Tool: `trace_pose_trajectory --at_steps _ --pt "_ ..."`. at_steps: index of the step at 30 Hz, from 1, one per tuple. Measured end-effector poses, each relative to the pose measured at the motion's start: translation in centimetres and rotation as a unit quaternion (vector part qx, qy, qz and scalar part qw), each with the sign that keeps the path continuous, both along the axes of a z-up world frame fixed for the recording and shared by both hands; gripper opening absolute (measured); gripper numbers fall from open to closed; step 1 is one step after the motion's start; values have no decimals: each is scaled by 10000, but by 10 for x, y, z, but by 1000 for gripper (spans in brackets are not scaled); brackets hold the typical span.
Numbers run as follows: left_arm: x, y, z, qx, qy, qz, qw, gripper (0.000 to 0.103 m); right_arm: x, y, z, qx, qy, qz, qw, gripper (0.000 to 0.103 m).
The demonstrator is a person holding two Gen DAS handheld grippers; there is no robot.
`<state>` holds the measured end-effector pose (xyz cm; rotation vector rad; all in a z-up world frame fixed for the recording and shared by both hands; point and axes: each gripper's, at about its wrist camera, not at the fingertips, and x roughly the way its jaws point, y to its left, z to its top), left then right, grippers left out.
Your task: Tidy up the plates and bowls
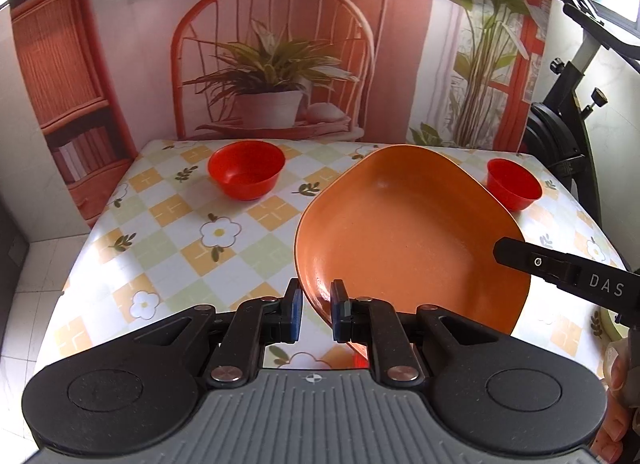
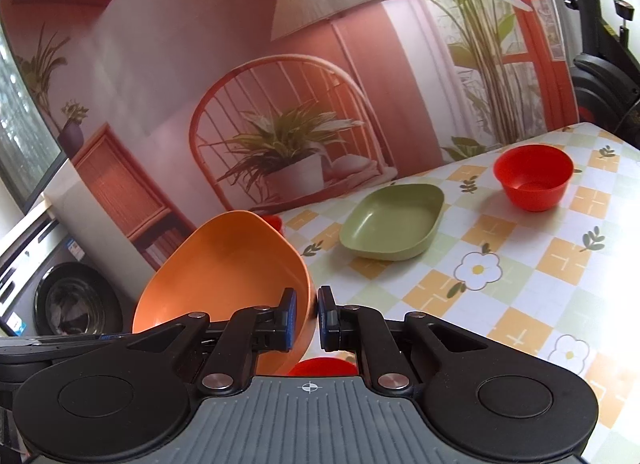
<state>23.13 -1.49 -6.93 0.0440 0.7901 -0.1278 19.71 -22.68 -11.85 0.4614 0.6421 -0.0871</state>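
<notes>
Both grippers — left gripper (image 1: 316,304), right gripper (image 2: 307,314) — are pinching the tilted orange plate's (image 1: 404,232) rim, carrying it; stacking into the green plate (image 2: 394,220) probably comes next.

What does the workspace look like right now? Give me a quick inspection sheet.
Surface: table under a checked, flower-print cloth.
Job's things: orange plate lifted and tilted; green plate flat on the cloth; one red bowl far left and another behind the orange plate; something red under the right claw, unclear.
Clutter: nothing seen.
Grippers: left claw pinching the orange plate's near rim; right claw pinching its opposite rim.
Cables: nothing seen.
Surroundings: printed backdrop of a chair and plants; exercise bike to the right; washing machine to the left.
</notes>
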Motion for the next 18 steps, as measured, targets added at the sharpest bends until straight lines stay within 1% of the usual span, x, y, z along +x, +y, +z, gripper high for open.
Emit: trace_pose_trajectory --at_steps 3,6,9,13,18 --pt "12 -15 2 -116 40 -165 9998 16 -4 -22 5 -50 -49 -146 9999 11" --pt "24 -27 2 -277 112 -244 9993 16 -2 -46 10 8 -60 -189 9998 11" --pt "37 -43 -1 -360 166 -356 9986 16 4 -66 16 -142 -74 -223 9996 9" --pt "55 -62 0 -329 102 -454 9984 16 19 -89 26 -297 -108 -262 9992 9" --pt "86 -71 2 -371 166 -381 9984 17 54 -112 29 -372 -110 -131 9992 9"
